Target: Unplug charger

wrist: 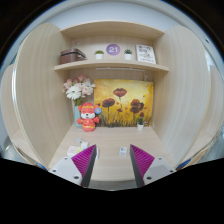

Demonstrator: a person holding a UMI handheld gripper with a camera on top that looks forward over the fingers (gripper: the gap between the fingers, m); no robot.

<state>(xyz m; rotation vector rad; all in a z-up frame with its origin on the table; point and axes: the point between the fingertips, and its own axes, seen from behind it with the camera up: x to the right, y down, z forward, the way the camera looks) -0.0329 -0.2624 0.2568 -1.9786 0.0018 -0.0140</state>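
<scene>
Pale wooden walls are enclosing a small desk nook, with two shelves (110,66) running across the top and a light surface (108,140) spreading below them. On the shelves a round purple clock (113,49), a dark basket (72,56) and a few small pots are sitting. Against the back wall a poster of red poppies (125,104) is leaning, with a vase of pale flowers (78,92) and a red-and-white toy figure (88,117) standing toward the back left corner of the surface.

The gripper (112,160) is hovering low over the front edge of the surface, its fingers standing apart with a wide gap and holding nothing, the magenta pads (84,158) facing each other.

The charger (124,151) is probably the small white block sitting just ahead of the fingers, slightly toward the right one, near the front edge. It is too small to tell which way its prongs or cable are pointing, or how its long axis is lying; no socket or cord is showing clearly.

From here the main risk is a misaligned approach: since the block is lying off the centre line, one finger may be striking it first and pushing it aside rather than clamping it. Pulling at an angle to the socket could also be jamming the plug or dragging the strip along.
</scene>
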